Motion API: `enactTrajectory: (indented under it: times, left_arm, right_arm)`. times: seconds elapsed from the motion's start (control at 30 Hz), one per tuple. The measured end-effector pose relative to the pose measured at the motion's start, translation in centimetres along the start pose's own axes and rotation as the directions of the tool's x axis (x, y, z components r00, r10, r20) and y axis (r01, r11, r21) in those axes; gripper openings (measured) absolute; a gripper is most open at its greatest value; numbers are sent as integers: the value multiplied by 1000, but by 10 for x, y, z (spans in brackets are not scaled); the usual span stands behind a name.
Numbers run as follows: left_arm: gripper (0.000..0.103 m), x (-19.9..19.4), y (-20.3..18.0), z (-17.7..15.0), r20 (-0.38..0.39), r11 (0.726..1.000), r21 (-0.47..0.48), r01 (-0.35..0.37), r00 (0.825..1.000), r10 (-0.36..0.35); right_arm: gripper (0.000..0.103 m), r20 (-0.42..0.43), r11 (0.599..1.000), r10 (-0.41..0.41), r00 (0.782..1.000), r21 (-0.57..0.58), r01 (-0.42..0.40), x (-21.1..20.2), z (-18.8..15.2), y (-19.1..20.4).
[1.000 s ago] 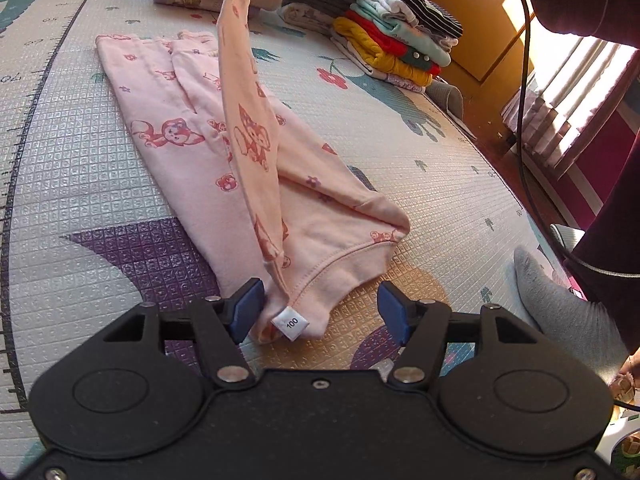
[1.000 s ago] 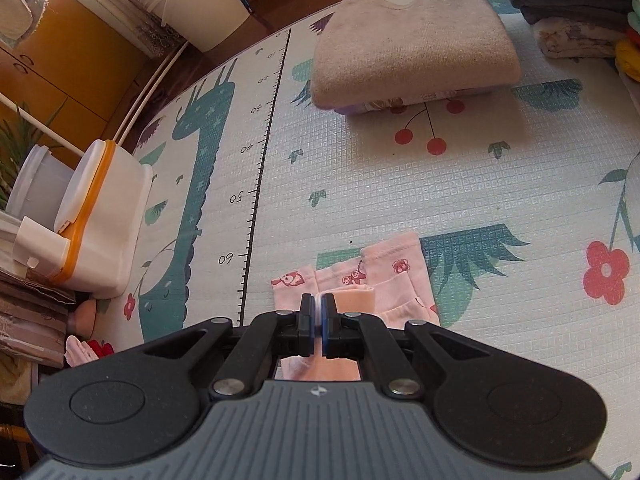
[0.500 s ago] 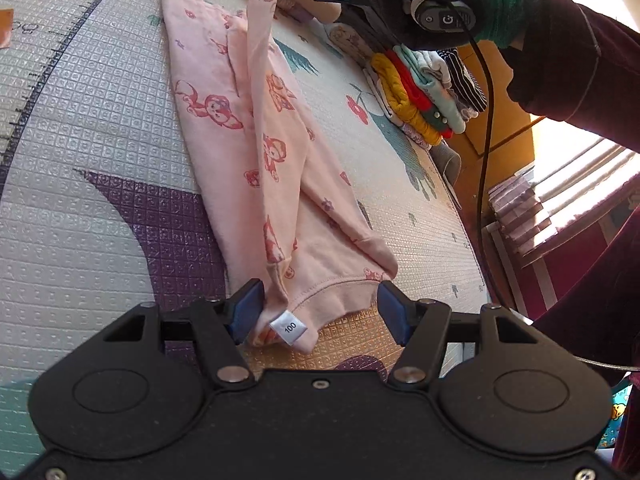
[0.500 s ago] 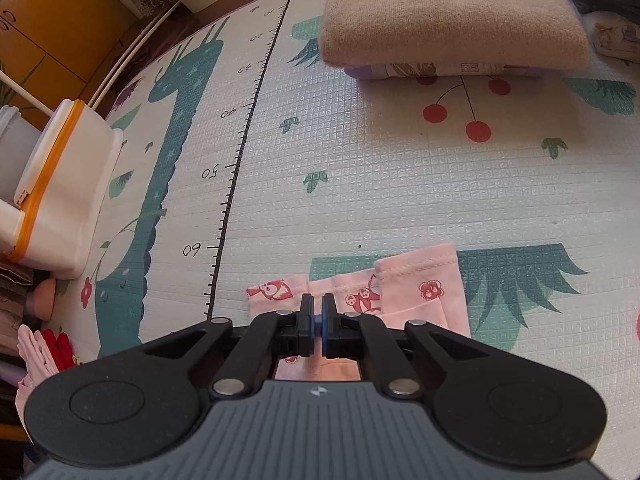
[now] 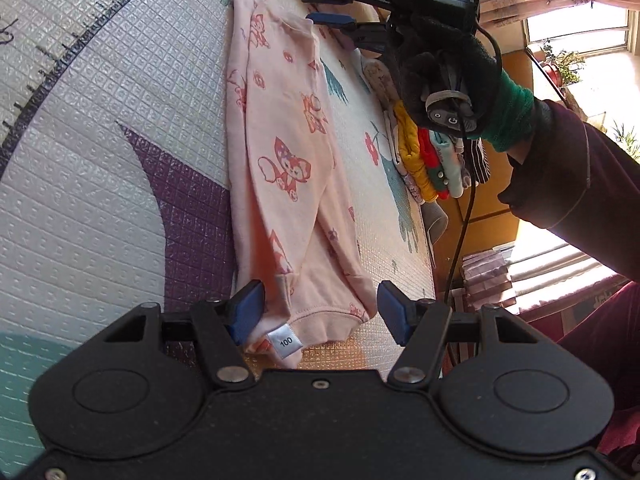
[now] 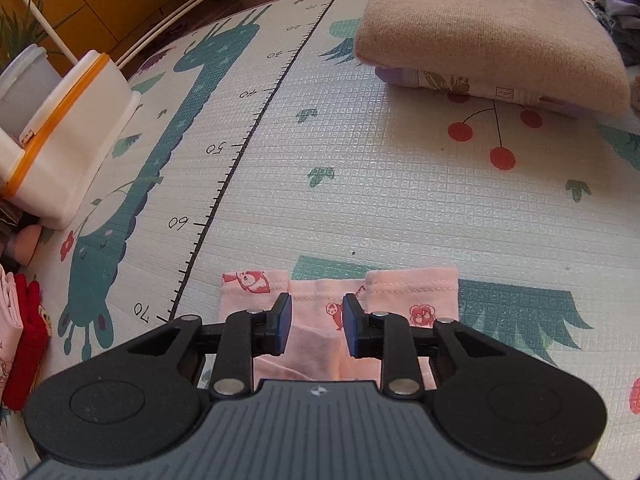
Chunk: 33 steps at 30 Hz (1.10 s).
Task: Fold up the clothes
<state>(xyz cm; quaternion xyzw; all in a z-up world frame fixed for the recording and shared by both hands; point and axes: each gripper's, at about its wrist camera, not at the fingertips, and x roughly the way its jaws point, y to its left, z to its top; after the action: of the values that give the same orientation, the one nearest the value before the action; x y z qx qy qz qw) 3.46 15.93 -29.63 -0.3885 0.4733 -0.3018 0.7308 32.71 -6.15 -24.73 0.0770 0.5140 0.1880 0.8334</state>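
Pink children's trousers with fox prints (image 5: 280,152) lie lengthwise on the play mat, one leg folded over the other. My left gripper (image 5: 320,312) stands open at the waistband, where a white "100" tag (image 5: 285,342) shows. At the far end my right gripper (image 5: 332,8) hangs open just above the leg cuffs, held by a gloved hand (image 5: 448,80). In the right wrist view the right gripper (image 6: 314,322) is open over the pink cuffs (image 6: 412,292), with nothing between its fingers.
A folded beige towel (image 6: 488,36) on another folded item lies beyond the cuffs. A stack of folded colourful clothes (image 5: 432,160) stands at the mat's right edge. A white box with an orange band (image 6: 64,140) sits left of the mat (image 6: 360,184).
My right gripper lowered the lifted trouser leg onto the other leg and opened, letting the cuff go. The left gripper stayed open at the waistband while its view tilted.
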Motion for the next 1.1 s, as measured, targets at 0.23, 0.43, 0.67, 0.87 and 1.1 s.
enactTrajectory:
  times: [0.23, 0.43, 0.67, 0.87, 1.1]
  left_arm:
    - [62, -3, 1, 0, -3, 1000, 1, -2, 1000, 2]
    - [62, -3, 3, 0, -7, 1000, 6, -5, 1000, 5]
    - [62, -2, 5, 1, -11, 1000, 5, -4, 1000, 4]
    - [62, 0, 4, 1, -14, 1000, 0, -3, 1000, 3]
    - [62, 2, 1, 1, -25, 1000, 16, -18, 1000, 18]
  right_arm:
    - [22, 46, 981, -9, 999, -193, 18, -10, -16, 14]
    - [8, 102, 941, 10, 995, -337, 25, -24, -27, 28]
    - [8, 179, 928, 165, 970, -360, -91, -50, -19, 35]
    - [8, 130, 945, 151, 980, -308, -105, -19, -10, 23]
    - [8, 77, 954, 98, 992, -291, -72, 10, -22, 12]
